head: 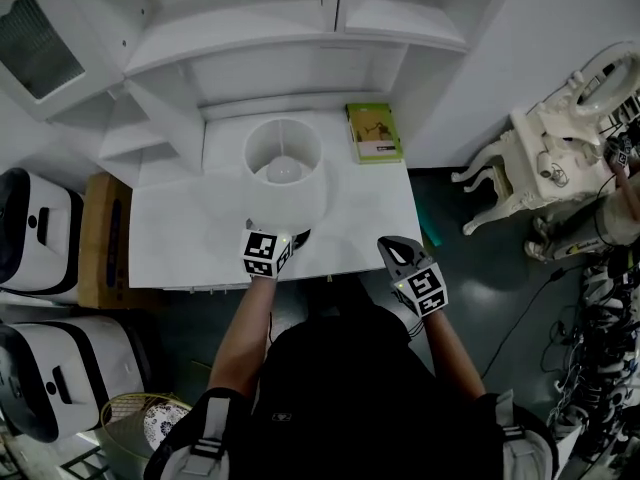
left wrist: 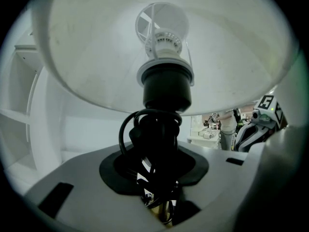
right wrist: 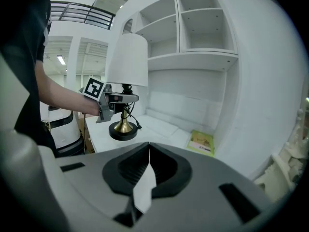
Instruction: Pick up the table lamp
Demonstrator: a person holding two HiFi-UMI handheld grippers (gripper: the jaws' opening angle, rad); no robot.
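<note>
The table lamp (head: 285,163) has a white shade, a black socket and stem wound with black cord (left wrist: 161,144), and a brass foot on a round black base (right wrist: 123,131). My left gripper (head: 285,238) is shut on the stem just under the shade (left wrist: 159,197), and the base hangs slightly above the white desk (head: 180,238). The right gripper view shows the lamp (right wrist: 126,62) upright in the left gripper (right wrist: 118,99). My right gripper (head: 392,248) is off the desk's front right corner, jaws together and nothing held (right wrist: 148,146).
A green book (head: 373,131) lies at the desk's back right, against white shelving (head: 300,28). An ornate white table (head: 540,158) stands to the right. White and black machines (head: 30,228) and a wooden cabinet (head: 100,238) stand to the left.
</note>
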